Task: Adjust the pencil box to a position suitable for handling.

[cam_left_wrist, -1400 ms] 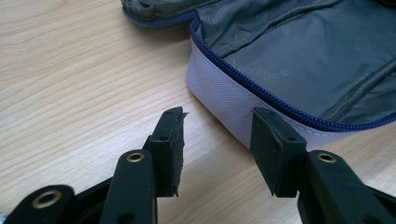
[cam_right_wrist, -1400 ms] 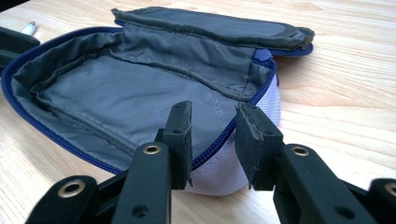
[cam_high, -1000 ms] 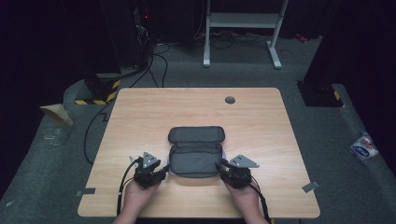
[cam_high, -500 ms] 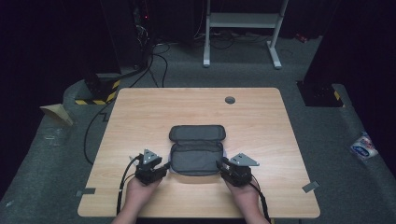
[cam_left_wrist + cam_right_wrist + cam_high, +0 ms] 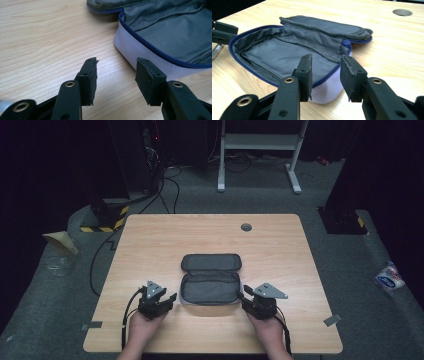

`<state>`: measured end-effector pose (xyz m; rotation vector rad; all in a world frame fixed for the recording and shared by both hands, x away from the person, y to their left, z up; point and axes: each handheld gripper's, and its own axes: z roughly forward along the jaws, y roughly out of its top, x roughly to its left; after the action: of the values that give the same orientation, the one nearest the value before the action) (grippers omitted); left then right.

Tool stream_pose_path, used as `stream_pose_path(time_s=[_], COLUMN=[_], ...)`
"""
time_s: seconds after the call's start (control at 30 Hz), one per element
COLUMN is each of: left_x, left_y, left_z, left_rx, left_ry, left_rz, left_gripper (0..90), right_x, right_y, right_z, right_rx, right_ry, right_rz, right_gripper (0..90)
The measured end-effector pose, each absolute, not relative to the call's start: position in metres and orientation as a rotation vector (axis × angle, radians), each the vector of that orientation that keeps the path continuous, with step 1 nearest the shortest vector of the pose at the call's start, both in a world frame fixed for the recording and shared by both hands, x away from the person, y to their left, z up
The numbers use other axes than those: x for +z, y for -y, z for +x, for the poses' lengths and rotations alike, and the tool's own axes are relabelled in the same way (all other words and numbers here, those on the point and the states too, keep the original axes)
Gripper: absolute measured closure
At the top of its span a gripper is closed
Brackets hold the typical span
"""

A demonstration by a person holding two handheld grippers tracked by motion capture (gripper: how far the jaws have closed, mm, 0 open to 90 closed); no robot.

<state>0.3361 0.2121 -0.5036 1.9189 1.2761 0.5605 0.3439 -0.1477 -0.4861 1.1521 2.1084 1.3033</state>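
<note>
A grey fabric case [image 5: 210, 287] with a blue zip lies unzipped on the wooden table [image 5: 210, 230], its lid [image 5: 211, 262] folded back on the far side. My left gripper [image 5: 172, 299] rests at the case's near-left corner. Its jaws have just been opening and stand open [image 5: 116, 62], with only bare table between them and the case's pale wall [image 5: 140, 50] just beyond. My right gripper [image 5: 241, 296] sits at the near-right corner. Its jaws have also just been opening and stand open [image 5: 325, 58]. The zip rim [image 5: 324, 75] runs through the gap, untouched by the pads.
A round cable hole [image 5: 246, 227] sits in the table's far middle. Bare wood surrounds the case on all sides. On the floor beyond are cables [image 5: 165, 185], a white stand [image 5: 260, 150] and a black-and-yellow striped block [image 5: 107, 220].
</note>
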Motion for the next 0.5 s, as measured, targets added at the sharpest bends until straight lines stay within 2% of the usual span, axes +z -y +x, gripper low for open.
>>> stream_pose_path(time_s=[0.5], left_x=[-0.5], left_y=[-0.233], left_z=[0.328], left_rx=[0.555], left_ry=[-1.297], left_rz=[1.889], left_gripper=[57.9], right_x=[-0.493], right_y=[0.194], right_z=[0.351], right_rx=[1.157], right_ry=[-2.097], right_rz=[1.244], right_gripper=[58.0])
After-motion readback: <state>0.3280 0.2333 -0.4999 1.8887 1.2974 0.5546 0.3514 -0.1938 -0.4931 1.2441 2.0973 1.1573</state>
